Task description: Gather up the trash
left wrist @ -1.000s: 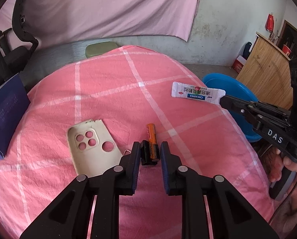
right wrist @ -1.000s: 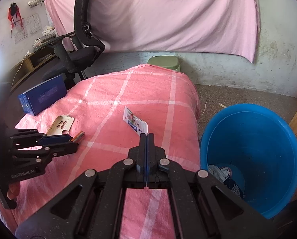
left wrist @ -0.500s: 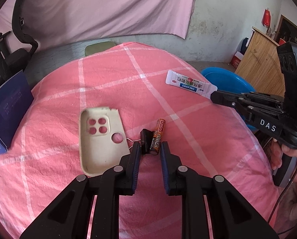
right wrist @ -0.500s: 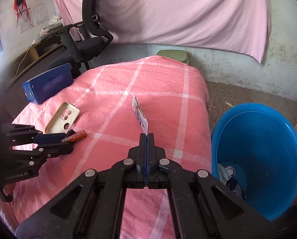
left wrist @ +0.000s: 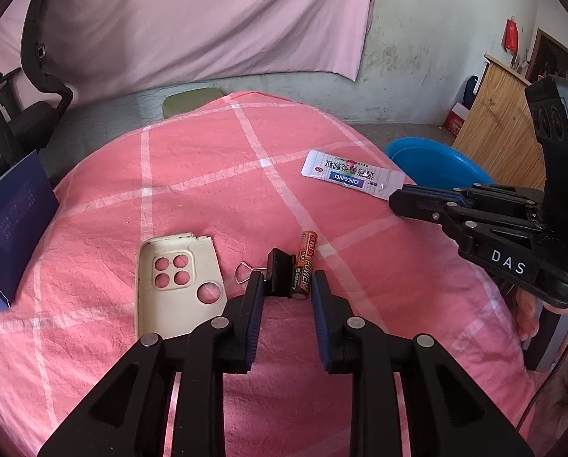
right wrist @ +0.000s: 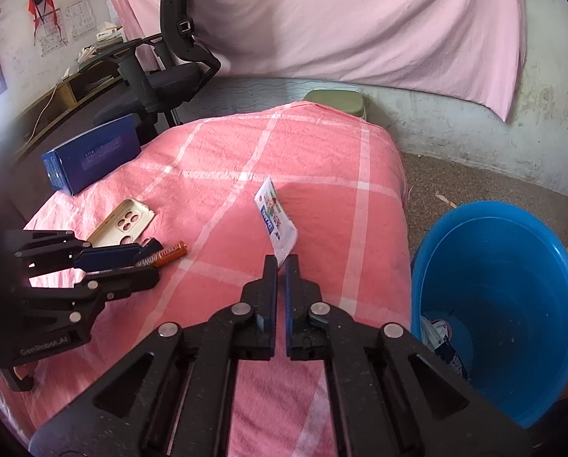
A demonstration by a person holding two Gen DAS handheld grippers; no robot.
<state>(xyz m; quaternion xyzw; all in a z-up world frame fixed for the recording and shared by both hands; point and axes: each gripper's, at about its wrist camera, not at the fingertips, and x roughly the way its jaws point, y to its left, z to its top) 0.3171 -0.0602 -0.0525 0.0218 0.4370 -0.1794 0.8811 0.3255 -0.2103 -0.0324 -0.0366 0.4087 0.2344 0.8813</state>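
Bedspread point(left wrist: 207, 198), pink-checked, carries one blue box point(left wrist: 5, 228), one phone case point(left wrist: 177, 285), one sachet point(left wrist: 352, 174), one battery point(left wrist: 304, 266) and one binder clip point(left wrist: 278, 272); one blue bucket point(right wrist: 497, 304) stands at three o'clock. Left gripper point(left wrist: 287, 285) fingers are released, straddling battery and clip. Right gripper point(right wrist: 281, 262) fingers are slightly parted around the sachet's near end.

An orange battery point(left wrist: 304, 262) lying on the pink cloth reads "POWER Battery" along its side. A white sachet point(left wrist: 350, 174) carries a blue band lettered "DIKANG", with small Chinese print too fine to read. The right gripper point(left wrist: 396, 201) bears a "DAS" label; the left gripper point(right wrist: 152, 262) reads "GenRobot.AI".
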